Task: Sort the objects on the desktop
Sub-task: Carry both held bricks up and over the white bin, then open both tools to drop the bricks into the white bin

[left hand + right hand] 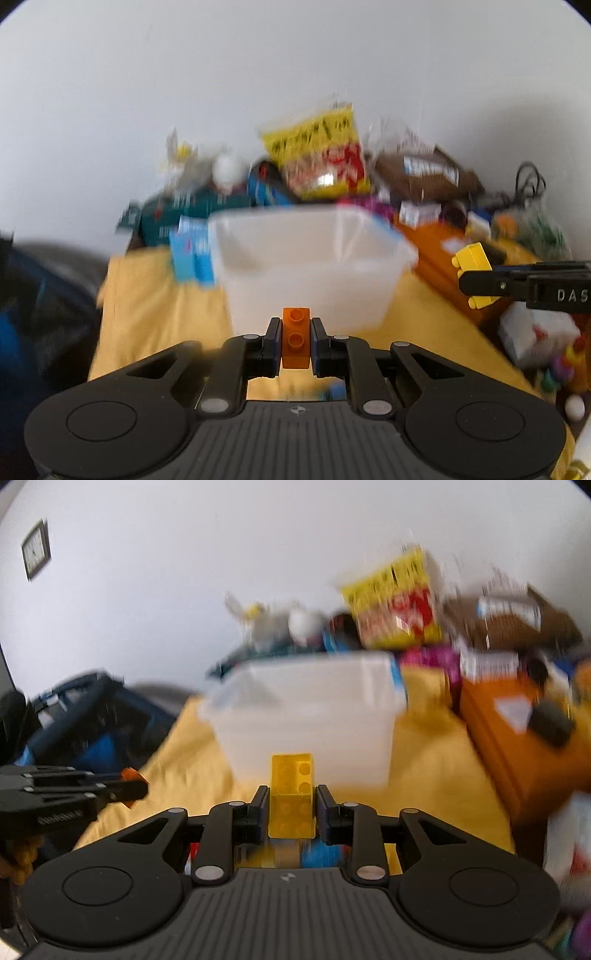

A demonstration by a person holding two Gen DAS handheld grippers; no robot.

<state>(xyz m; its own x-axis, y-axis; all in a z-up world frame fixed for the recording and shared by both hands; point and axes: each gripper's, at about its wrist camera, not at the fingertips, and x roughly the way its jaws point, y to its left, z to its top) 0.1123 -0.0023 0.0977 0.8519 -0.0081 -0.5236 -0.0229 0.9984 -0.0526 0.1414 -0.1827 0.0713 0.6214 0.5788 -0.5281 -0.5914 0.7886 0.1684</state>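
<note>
Yellow cloth (424, 753) covers the desk, cluttered behind a translucent white bin (306, 716). Left gripper (295, 334) pinches an orange brick (295, 338), right gripper (291, 805) clamps a yellow brick (291, 797), both just short of the bin. Risk, I judge: the narrow side grip slips mid-carry, or a brick clips the rim and bounces into clutter.
</note>
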